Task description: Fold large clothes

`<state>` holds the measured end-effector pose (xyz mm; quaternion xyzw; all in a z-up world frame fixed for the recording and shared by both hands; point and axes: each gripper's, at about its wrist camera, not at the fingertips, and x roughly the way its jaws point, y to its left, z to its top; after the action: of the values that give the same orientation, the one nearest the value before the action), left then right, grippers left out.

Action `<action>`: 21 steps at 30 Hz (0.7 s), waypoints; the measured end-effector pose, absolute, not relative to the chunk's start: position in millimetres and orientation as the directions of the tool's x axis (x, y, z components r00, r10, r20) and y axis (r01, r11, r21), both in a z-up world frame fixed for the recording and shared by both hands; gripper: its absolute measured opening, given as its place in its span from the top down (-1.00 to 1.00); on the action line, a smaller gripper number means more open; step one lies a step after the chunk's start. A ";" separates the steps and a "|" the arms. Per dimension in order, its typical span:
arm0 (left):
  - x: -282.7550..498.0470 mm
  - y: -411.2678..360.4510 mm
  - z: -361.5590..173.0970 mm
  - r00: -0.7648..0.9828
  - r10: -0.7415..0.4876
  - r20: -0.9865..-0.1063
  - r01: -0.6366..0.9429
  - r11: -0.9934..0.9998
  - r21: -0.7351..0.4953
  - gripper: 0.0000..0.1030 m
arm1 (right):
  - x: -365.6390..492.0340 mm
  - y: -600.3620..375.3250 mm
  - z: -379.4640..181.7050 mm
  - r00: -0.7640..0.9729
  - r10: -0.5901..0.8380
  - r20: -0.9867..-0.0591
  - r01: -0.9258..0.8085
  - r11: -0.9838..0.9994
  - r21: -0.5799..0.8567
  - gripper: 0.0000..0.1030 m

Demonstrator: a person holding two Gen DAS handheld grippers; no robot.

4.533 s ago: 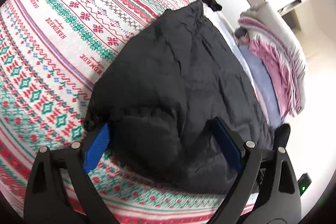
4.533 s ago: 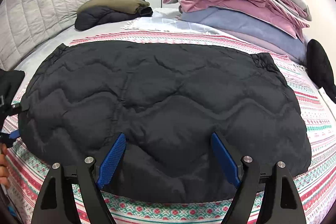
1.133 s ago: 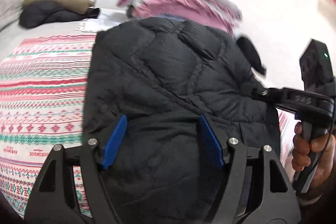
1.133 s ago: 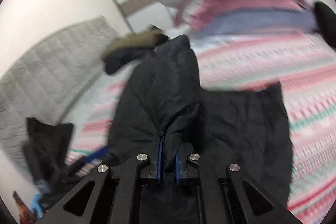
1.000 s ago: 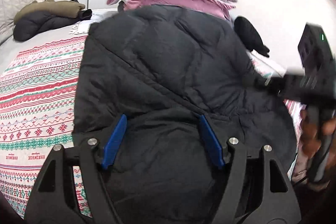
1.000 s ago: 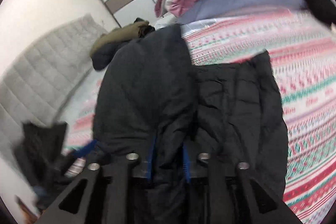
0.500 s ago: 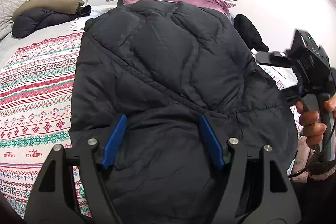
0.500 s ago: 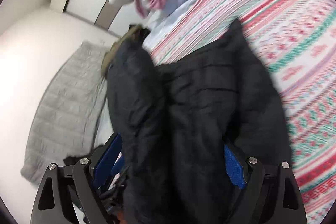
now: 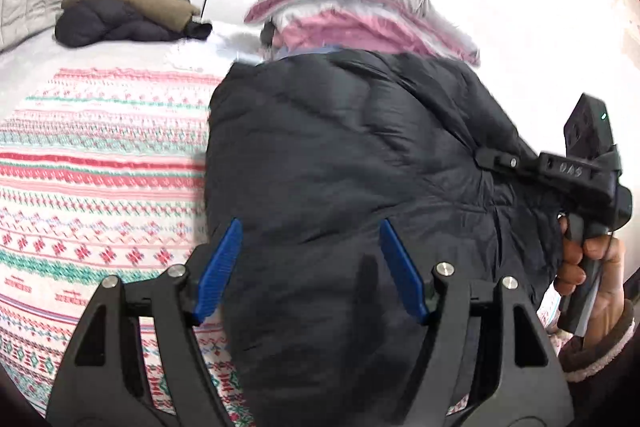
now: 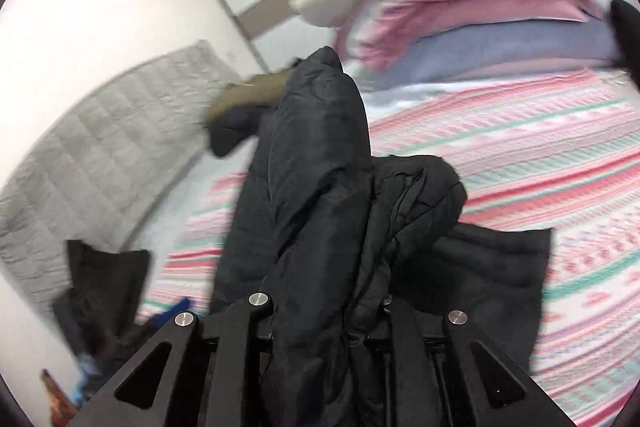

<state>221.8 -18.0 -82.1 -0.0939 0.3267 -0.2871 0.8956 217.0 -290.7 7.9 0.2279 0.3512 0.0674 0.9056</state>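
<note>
A large black quilted puffer jacket (image 9: 352, 155) lies folded over on the patterned bedspread (image 9: 88, 187). My left gripper (image 9: 310, 263) is open, its blue pads on either side of the jacket's near edge, not pinching it. My right gripper (image 10: 324, 323) is shut on a bunched fold of the jacket (image 10: 320, 187) and holds it raised above the bed; its pads are hidden by the fabric. In the left wrist view the right gripper (image 9: 492, 161) reaches onto the jacket's right side, held by a hand (image 9: 588, 267).
A stack of folded pink, grey and blue bedding (image 10: 480, 3) sits at the far side of the bed. An olive and dark jacket pile (image 9: 124, 11) lies near the grey quilted headboard (image 10: 100, 139). A black item (image 10: 628, 27) lies at the right.
The right gripper, open half a second ago, has closed on a fold of the jacket and lifted it. The left gripper stays open at the jacket's near edge.
</note>
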 end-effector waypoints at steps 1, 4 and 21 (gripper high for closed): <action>223.5 -25.7 -87.9 0.607 -0.560 -0.564 0.453 0.827 -0.334 -0.39 | 216.0 -303.1 -6.0 0.723 0.275 -0.633 0.082 0.876 0.475 0.41; 221.6 -47.4 -100.0 0.600 -0.503 -0.622 0.466 0.852 -0.240 -0.49 | 208.2 -339.0 -68.5 0.679 0.281 -0.678 0.236 0.791 0.564 -0.42; 276.4 -15.4 -141.9 0.348 -0.694 -0.631 0.256 0.718 -0.647 -0.94 | 179.2 -375.3 -102.0 0.648 0.405 -0.645 0.309 0.634 0.709 -0.71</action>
<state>276.4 -15.4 -141.9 -0.2251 0.4853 -0.3008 0.7895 179.2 -375.3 -102.0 0.4269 0.4184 0.0299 0.8011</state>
